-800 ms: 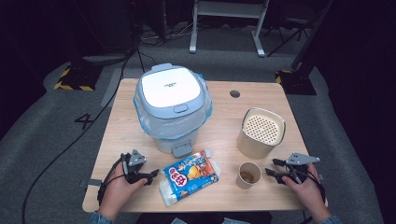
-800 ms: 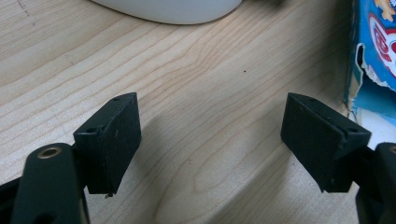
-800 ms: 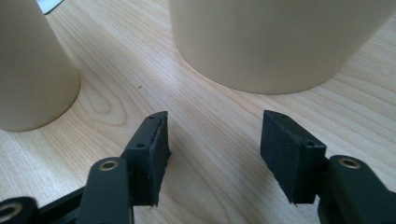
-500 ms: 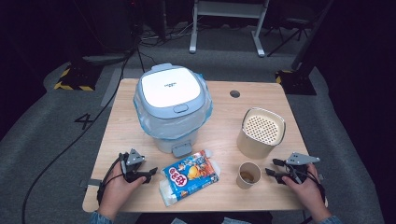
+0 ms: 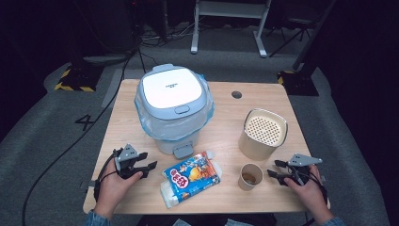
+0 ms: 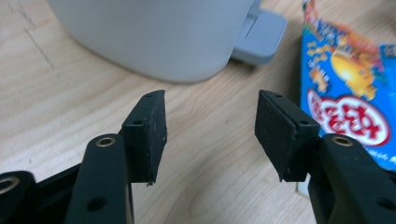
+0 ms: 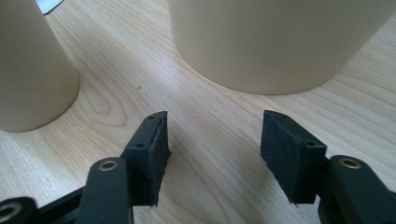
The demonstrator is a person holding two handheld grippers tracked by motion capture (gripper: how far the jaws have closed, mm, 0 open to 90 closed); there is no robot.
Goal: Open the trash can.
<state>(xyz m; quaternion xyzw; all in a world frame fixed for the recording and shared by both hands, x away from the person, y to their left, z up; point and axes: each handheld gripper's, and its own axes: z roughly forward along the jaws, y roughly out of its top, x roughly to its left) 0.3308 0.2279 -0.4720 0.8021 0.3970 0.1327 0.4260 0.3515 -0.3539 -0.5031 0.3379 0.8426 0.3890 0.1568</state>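
We held the left claw (image 5: 147, 160) low over the light wooden tabletop (image 5: 226, 117) near its front left corner, jaws released with bare wood between them. In the left gripper view this claw (image 6: 211, 135) pointed toward the base of the pale grey lidded bin lined with a clear plastic bag (image 5: 173, 109), whose grey foot pedal (image 6: 258, 38) showed ahead and to the right. The blue snack packet with red and white lettering (image 5: 192, 178) lay flat just beside the left claw, between it and the small brown paper cup (image 5: 250, 176).

We held the right claw (image 5: 274, 169) near the front right edge, jaws likewise apart and gripping nothing. In the right gripper view this claw (image 7: 215, 149) faced the gap between the paper cup (image 7: 32, 65) and the cream cylindrical container with a perforated lid (image 5: 262, 133), both standing upright and close ahead of it.
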